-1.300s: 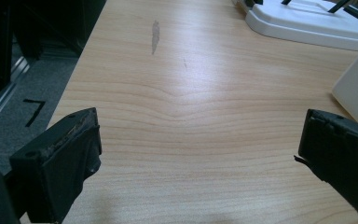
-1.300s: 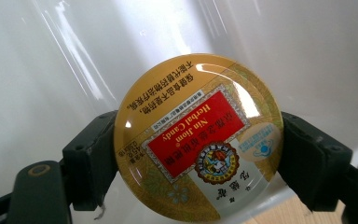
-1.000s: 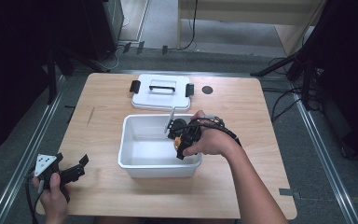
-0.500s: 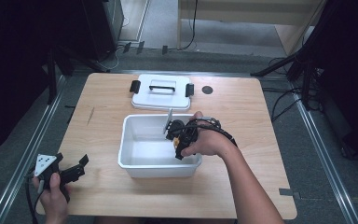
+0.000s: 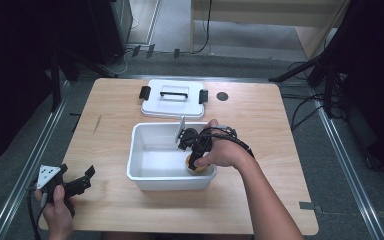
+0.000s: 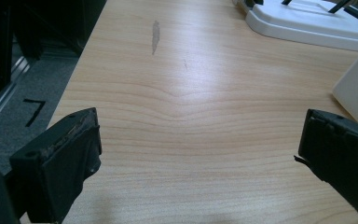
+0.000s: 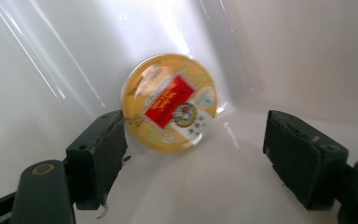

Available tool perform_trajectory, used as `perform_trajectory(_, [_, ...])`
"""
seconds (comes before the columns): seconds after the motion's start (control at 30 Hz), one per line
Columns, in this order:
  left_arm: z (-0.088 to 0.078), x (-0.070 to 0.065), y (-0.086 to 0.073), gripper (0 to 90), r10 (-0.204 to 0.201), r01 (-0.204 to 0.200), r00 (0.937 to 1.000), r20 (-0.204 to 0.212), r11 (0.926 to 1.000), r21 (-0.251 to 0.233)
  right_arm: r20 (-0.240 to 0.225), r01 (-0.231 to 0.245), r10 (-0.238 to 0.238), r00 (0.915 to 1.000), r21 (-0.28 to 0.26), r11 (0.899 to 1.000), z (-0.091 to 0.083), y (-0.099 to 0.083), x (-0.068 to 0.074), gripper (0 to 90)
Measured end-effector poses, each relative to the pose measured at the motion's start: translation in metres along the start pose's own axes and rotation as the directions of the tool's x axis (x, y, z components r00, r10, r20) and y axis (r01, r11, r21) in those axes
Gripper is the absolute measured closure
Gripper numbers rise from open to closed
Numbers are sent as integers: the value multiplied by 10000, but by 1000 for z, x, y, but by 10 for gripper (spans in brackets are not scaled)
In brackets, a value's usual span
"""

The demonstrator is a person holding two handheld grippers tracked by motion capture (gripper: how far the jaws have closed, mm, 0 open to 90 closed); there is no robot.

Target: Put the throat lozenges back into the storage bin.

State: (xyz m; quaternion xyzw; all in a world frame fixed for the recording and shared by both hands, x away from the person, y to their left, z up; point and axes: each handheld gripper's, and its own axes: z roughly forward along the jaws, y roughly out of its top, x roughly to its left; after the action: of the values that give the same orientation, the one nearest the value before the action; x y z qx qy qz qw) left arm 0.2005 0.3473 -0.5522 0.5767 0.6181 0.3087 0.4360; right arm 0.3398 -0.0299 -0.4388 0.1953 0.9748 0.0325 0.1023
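In the high view, the right tongs (image 5: 194,162) are reaching down into the white bin (image 5: 145,172), over a yellow tin (image 5: 196,169) lying in its near right corner. Compared with a second ago, the right hand (image 5: 220,152) is sitting slightly deeper. The left tongs (image 5: 82,182) are resting spread on the table (image 5: 260,130).

In the left gripper view, the left tongs (image 6: 200,158) are standing wide over bare wood.

In the right gripper view, the right tongs (image 7: 196,154) are spread, having just been closing, one jaw touching the tin (image 7: 170,102), the other apart.

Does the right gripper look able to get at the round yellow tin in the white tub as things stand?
Probably yes. The right gripper is inside the white tub, jaws open and just closing, with the yellow tin directly ahead, nothing between.
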Motion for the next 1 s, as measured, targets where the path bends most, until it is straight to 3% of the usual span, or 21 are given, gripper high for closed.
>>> perform_trajectory(0.23, [0,0,0,0,2,-2,10000,4,10000,9,-152,-174,170,9997,-279,9995,-7,-1,-1,218])
perform_trajectory(0.53, [0,0,0,0,-5,5,10000,22,10000,8,-299,-571,545,9981,-937,9940,-33,-7,-4,254])
perform_trajectory(1.0, [0,0,0,0,-8,8,10000,10,10000,-26,-137,-1178,1171,9930,-1578,9804,-78,-39,-13,250])
